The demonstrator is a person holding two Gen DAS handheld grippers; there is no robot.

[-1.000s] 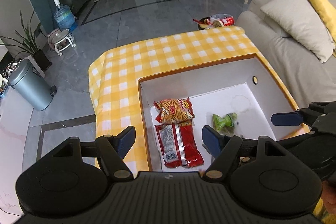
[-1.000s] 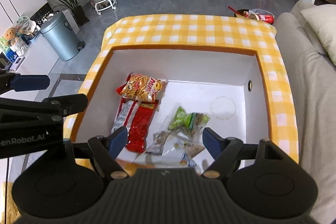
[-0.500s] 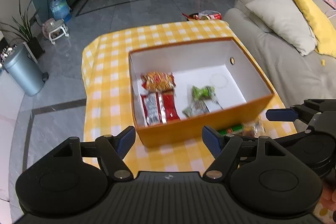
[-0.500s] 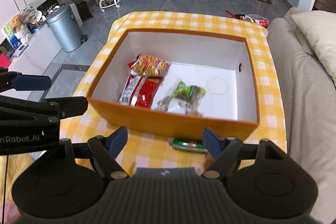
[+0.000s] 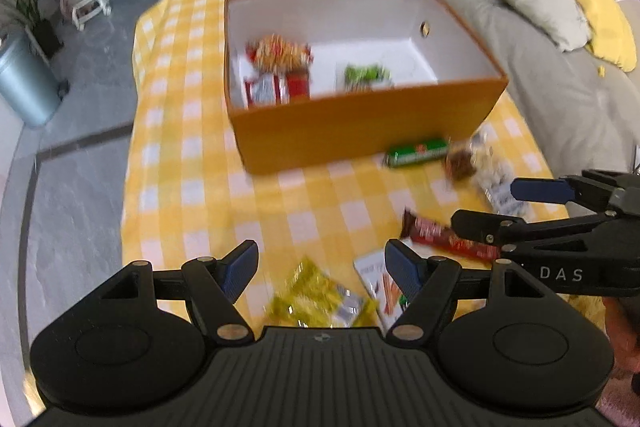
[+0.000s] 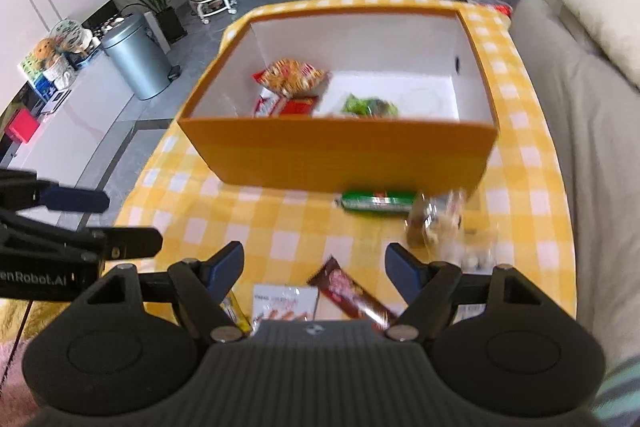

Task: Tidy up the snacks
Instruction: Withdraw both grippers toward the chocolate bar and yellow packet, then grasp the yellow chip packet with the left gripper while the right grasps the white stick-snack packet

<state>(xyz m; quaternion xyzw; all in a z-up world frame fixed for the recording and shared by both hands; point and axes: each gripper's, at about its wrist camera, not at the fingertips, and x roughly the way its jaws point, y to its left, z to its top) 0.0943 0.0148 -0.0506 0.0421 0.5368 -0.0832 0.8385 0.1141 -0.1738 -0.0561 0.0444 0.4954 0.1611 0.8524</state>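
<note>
An orange box (image 5: 360, 125) (image 6: 340, 153) with a white inside stands on the yellow checked table and holds an orange noodle bag (image 5: 280, 53) (image 6: 294, 79), a red packet (image 5: 276, 87) and a green packet (image 5: 366, 75) (image 6: 366, 105). In front of it lie a green bar (image 5: 418, 151) (image 6: 378, 201), a clear bag of sweets (image 5: 480, 171) (image 6: 444, 227), a brown-red bar (image 5: 444, 237) (image 6: 352, 293), a white packet (image 5: 378, 279) (image 6: 284, 303) and a yellow packet (image 5: 316, 297). My left gripper (image 5: 322, 267) is open and empty above the yellow packet. My right gripper (image 6: 314, 267) is open and empty above the brown-red bar.
A grey sofa (image 5: 560, 79) with beige and yellow cushions runs along the table's right side. A grey bin (image 5: 24, 83) (image 6: 138, 55), a water bottle and plants stand on the floor to the left. The table's left edge (image 5: 132, 147) drops to the tiled floor.
Both grippers have pulled back from over the box toward the table's near end. The loose snacks in front of the box have come into view. Both stay open.
</note>
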